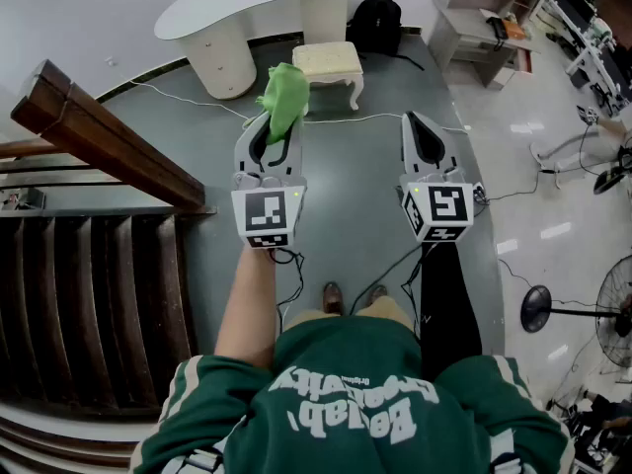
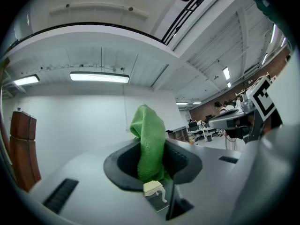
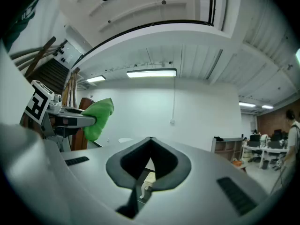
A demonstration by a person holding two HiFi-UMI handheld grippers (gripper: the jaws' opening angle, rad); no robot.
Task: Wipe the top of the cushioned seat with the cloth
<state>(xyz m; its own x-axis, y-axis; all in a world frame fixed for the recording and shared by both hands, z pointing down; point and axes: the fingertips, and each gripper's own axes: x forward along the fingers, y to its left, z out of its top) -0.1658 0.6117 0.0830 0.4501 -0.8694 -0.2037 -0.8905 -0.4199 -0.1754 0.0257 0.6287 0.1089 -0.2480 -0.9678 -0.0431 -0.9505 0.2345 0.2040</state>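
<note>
The person's (image 1: pixel 355 403) face cannot be seen, only a green top, one bare arm and one dark sleeve. Both grippers are held up in the air over the grey floor (image 1: pixel 346 196).

The left gripper (image 1: pixel 271 138) is squeezed onto the green cloth (image 2: pixel 149 139). The cloth sticks up out of the jaws and flops over, so it hides the jaw tips in the head view. The right gripper (image 3: pixel 151 139) has its jaws pressed together at the tips, with nothing between them.

Farther off, the cushioned seat (image 1: pixel 330 58) stands on the floor, well apart from both grippers. The cloth covers its left edge in the head view. In each gripper view only a tiny bit of the seat peeks out low between the jaws.

Just behind the seat is a white desk (image 1: pixel 222 8), cut off at the top. A black backpack (image 1: pixel 376 20) sits by the desk's right end.
</note>
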